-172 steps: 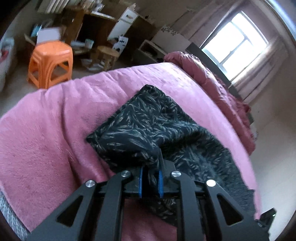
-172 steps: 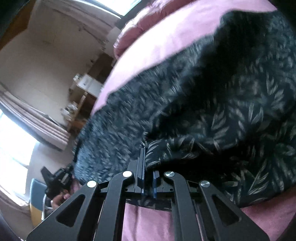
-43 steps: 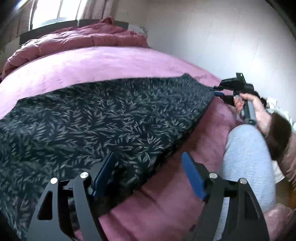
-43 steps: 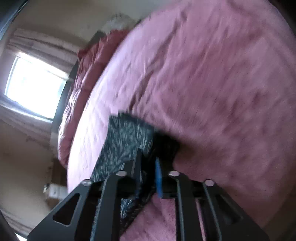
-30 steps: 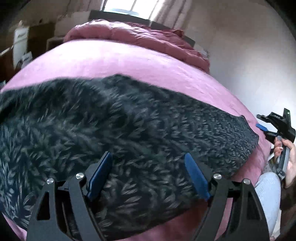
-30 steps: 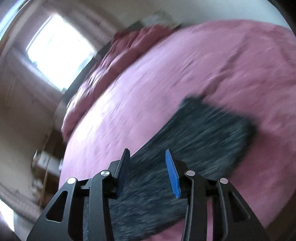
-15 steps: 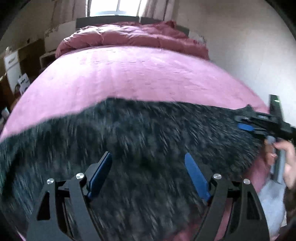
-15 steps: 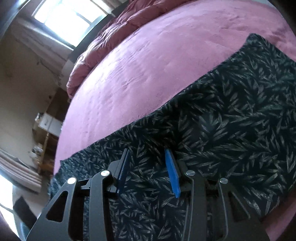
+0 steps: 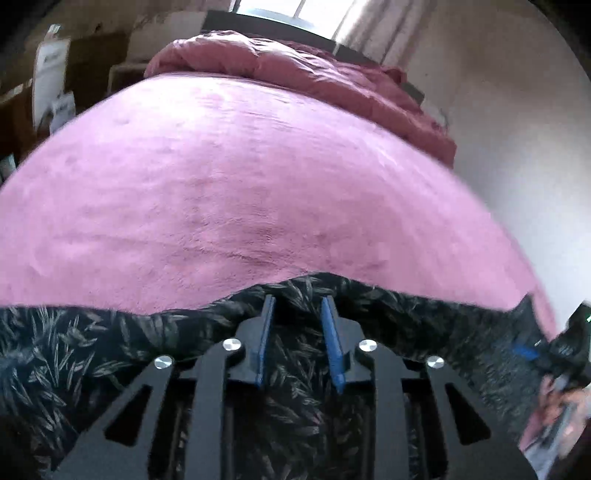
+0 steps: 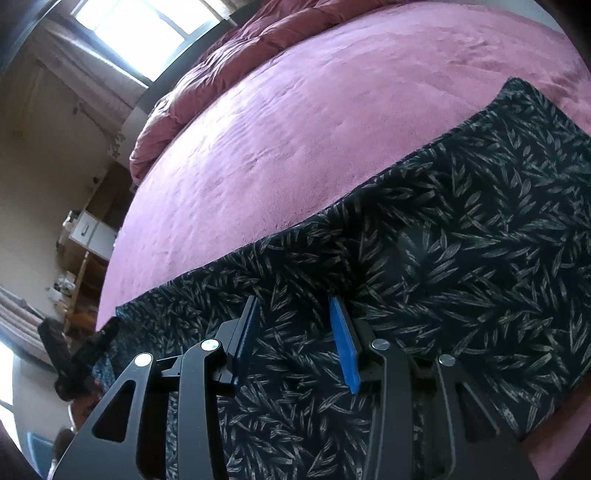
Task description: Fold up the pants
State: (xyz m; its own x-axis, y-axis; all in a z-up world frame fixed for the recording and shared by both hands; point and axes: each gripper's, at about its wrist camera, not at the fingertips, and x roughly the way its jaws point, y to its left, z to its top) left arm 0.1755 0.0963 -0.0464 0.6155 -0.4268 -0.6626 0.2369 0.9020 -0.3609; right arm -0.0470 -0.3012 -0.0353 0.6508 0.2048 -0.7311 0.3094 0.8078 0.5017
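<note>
The pants [image 10: 461, 251] are black with a pale leaf print and lie flat as a long strip across the near side of the pink bed. My left gripper [image 9: 297, 306] is partly open, its blue pads over the pants' [image 9: 74, 354] far edge, where the cloth bulges up slightly between them. My right gripper [image 10: 293, 306] is open and empty, just above the middle of the strip. The right gripper also shows at the right edge of the left wrist view [image 9: 557, 350], and the left gripper at the lower left of the right wrist view [image 10: 85, 354].
The pink fleece blanket [image 9: 240, 177] covers the bed beyond the pants. A bunched dark pink duvet [image 9: 303, 70] lies at the head of the bed under the window [image 10: 144, 26]. Wooden furniture [image 10: 85, 251] stands along the left wall.
My left gripper has moved forward to the pants' far edge and its jaws have narrowed. My right gripper let go of the pants' end about a second ago and now hovers over the middle.
</note>
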